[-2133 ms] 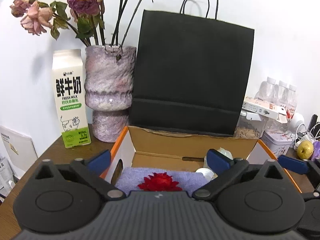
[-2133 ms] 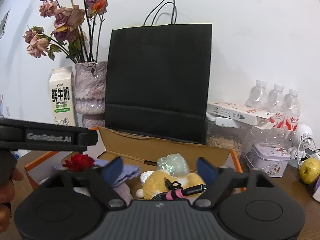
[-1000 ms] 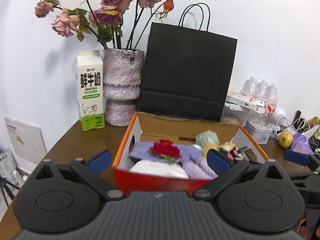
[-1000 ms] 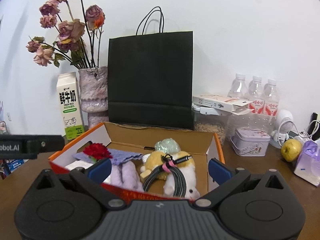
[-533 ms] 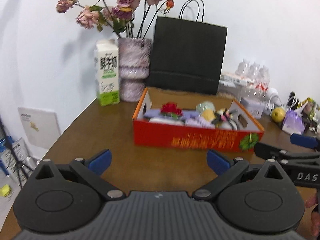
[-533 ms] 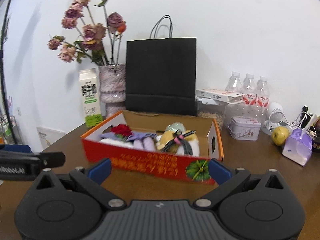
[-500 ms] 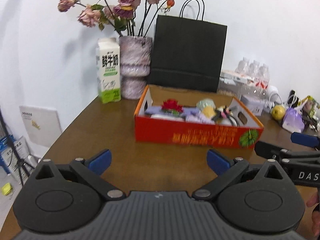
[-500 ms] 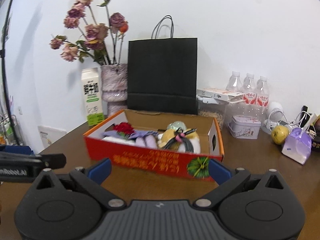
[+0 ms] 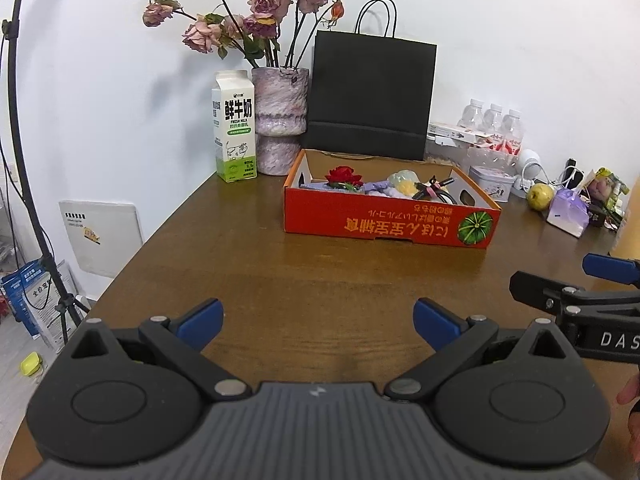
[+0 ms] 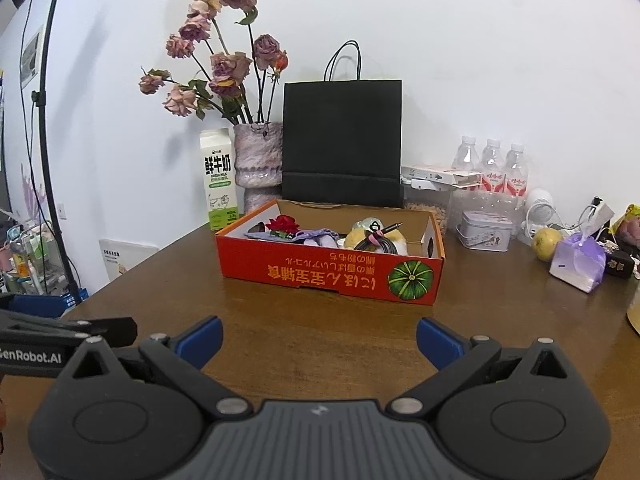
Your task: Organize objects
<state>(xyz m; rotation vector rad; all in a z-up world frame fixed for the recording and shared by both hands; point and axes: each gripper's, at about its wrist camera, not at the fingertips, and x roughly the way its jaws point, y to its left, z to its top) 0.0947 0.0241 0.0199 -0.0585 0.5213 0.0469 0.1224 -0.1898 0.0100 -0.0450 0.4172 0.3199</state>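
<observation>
Hovering spread and empty, left tool and right tool facing orange box.

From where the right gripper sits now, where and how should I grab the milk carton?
Grip the milk carton mid-body across its flat side panels, approaching from the front. It stands upright left of the vase and behind the orange box, so come in left of the box; the right gripper is open.

Left hand-held gripper empty, spread wide above table; orange box well apart.
</observation>
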